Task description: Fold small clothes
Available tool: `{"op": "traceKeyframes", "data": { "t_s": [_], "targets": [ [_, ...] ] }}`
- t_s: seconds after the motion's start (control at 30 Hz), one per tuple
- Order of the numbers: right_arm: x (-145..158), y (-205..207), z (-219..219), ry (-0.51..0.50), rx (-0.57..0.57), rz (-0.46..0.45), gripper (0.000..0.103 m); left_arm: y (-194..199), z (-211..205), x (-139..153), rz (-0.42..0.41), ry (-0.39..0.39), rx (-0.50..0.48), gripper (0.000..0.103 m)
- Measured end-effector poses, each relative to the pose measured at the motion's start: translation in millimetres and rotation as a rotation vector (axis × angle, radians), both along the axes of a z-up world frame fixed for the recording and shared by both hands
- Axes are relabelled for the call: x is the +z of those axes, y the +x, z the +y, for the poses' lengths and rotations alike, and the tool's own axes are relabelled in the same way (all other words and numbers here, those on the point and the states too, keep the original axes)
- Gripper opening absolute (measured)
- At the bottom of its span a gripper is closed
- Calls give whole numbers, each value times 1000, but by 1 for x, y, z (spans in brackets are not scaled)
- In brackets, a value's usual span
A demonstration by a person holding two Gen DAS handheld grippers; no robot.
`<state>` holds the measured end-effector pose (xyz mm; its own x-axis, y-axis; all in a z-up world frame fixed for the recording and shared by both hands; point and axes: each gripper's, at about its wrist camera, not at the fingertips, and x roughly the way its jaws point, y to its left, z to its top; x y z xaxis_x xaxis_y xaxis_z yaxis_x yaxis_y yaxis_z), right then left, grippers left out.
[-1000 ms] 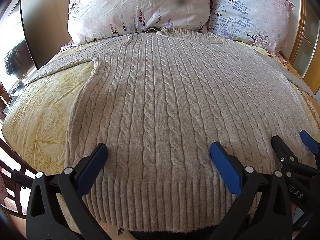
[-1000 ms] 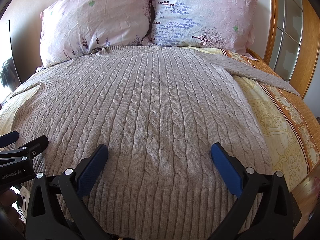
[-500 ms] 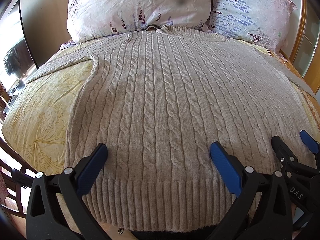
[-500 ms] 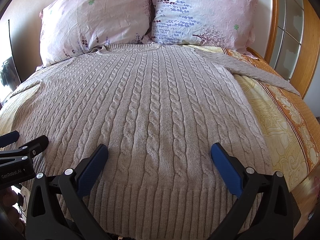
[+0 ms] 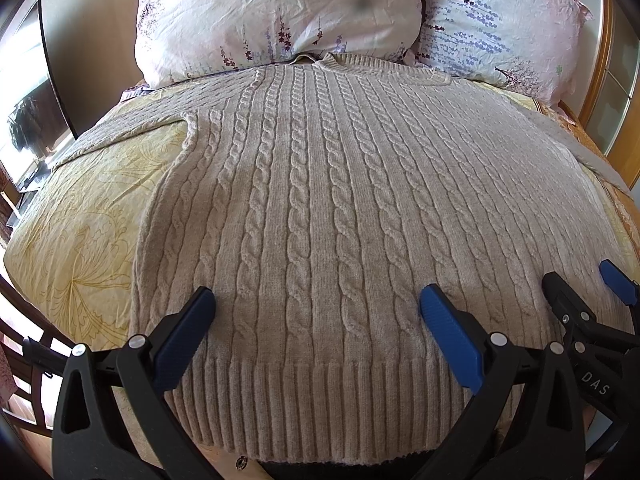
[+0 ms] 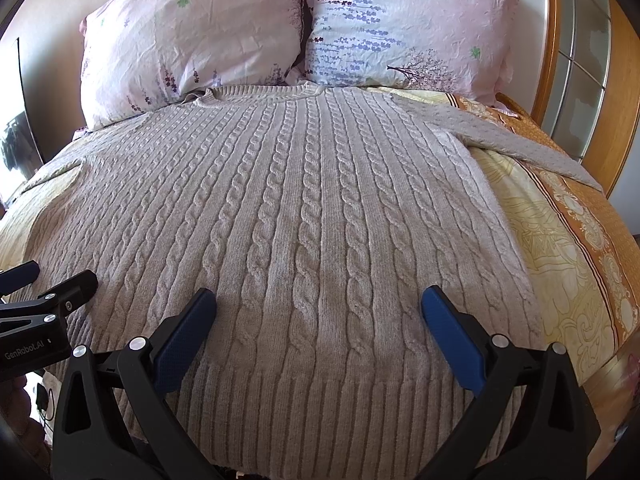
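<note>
Knit sweater [image 5: 320, 208]: flat on bed [image 5: 80, 216], collar at pillows [image 5: 276, 12]
left gripper [image 5: 316, 304]: fingers spread, above hem, empty
right gripper [image 6: 318, 304]: same

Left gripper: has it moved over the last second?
No. The left gripper sits open above the sweater hem, the same cable rows and pillows framed identically in its view.

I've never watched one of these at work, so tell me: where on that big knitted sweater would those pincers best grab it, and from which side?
Probably the ribbed hem. The sweater lies flat, so its middle gives no edge, while the hem faces both open grippers, left and right. Come in low from the foot of the bed.
</note>
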<state>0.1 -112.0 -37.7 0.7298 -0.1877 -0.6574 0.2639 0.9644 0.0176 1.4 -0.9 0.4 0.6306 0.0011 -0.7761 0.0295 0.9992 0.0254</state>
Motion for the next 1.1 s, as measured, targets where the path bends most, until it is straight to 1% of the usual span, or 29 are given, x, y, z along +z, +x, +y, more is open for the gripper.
{"op": "traceKeyframes", "data": {
  "t_s": [0.2, 0.3, 0.37, 0.4, 0.43, 0.47, 0.53, 0.6, 0.63, 0.67, 0.7, 0.77, 0.83, 0.87, 0.93, 1.0, 1.1],
  "targets": [
    [0, 1, -2, 3, 26, -1, 102, 1, 1, 1, 14, -2, -16, 101],
    [1, -1, -7, 19, 81, -14, 102, 3, 2, 2, 22, -2, -35, 101],
    [4, 0, -14, 53, 134, 0, 102, 4, 3, 4, 26, -1, -40, 101],
    [8, 2, -22, 94, 159, 0, 102, 6, 4, 6, 15, 10, -39, 101],
    [14, 1, -35, 160, 171, -20, 102, 7, 5, 11, -9, 23, -34, 101],
    [21, 0, -51, 228, 161, -52, 102, 9, 7, 17, -41, 30, -33, 101],
    [36, 4, -92, 354, 102, -94, 102, 13, 13, 32, -121, 37, -25, 101],
    [45, 10, -142, 488, 3, -127, 102, 19, 20, 47, -202, 8, -25, 101],
    [46, 14, -166, 560, -48, -140, 102, 24, 24, 53, -230, -18, -30, 101],
    [45, 18, -189, 629, -93, -149, 98, 30, 28, 57, -245, -46, -37, 101],
    [42, 23, -211, 693, -136, -156, 89, 38, 31, 60, -247, -80, -49, 101],
    [33, 34, -250, 800, -230, -152, 79, 54, 37, 63, -245, -182, -100, 101],
    [20, 46, -276, 900, -288, -144, 76, 67, 41, 62, -251, -292, -156, 101],
    [13, 54, -284, 941, -297, -129, 74, 72, 41, 61, -256, -316, -167, 101],
    [4, 69, -292, 971, -311, -80, 73, 83, 36, 59, -254, -303, -165, 101],
    [4, 84, -292, 966, -294, -68, 73, 92, 32, 53, -244, -295, -163, 101],
    [5, 103, -293, 962, -274, -70, 73, 103, 33, 44, -212, -338, -174, 101]
  ]
}}
